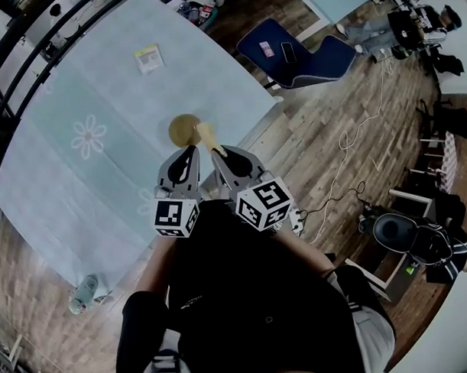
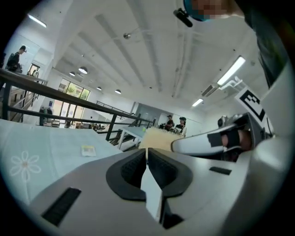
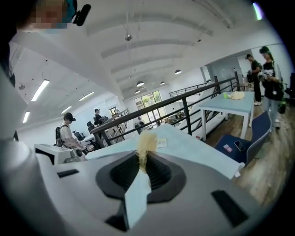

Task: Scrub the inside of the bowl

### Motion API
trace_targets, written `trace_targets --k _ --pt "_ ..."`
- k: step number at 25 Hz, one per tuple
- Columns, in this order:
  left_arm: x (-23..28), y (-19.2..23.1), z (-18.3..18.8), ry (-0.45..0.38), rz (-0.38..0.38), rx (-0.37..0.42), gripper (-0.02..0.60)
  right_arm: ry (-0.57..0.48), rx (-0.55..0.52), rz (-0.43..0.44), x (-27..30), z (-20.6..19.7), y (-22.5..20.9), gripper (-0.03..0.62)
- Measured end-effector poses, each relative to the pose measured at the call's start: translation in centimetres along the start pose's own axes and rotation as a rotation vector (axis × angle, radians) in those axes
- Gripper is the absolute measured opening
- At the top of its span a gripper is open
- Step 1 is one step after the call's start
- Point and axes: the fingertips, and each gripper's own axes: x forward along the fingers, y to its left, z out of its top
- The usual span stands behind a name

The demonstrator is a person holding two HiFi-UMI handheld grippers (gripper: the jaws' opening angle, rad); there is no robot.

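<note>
A brown bowl [image 1: 181, 129] sat on the pale-blue tabletop [image 1: 100, 79], just beyond both tools. The right tool [image 1: 222, 153] pinched a yellow scrubber [image 1: 207, 135] at the bowl's right rim (likely ready to scrub). The left tool [image 1: 188, 153], jaws together and apparently empty, hovered at its near edge, perhaps to steady it.

— Bright enough?
— Yes: even white light from ceiling strips [image 2: 232, 70] in both gripper views, windows [image 2: 73, 94] blown out, shadows on the table [image 1: 77, 88] faint.
— Sharp?
— Mid-frame only. Fisheye bends the edges into black corners; the scrubber [image 3: 147, 140] in the right gripper [image 3: 141, 157] is soft, close to the lens.
</note>
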Motion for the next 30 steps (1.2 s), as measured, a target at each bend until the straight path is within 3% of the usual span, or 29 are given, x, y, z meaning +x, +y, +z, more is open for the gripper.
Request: trace_targets --k 4,15,30 --pt "0.0 -1.1 1.9 -0.054 -0.010 0.008 0.026 -0.030 -0.026 -0.012 -0.4 0.5 0.3 0.048" --pt "-0.2 -0.1 1.3 -0.044 0.035 -0.040 0.025 -0.029 -0.094 -0.022 -0.8 0.4 0.4 0.046" --pt "0.3 -1.6 0.3 0.011 -0.009 -0.029 0.025 -0.039 -0.082 -0.049 -1.6 0.4 -0.2 0.046"
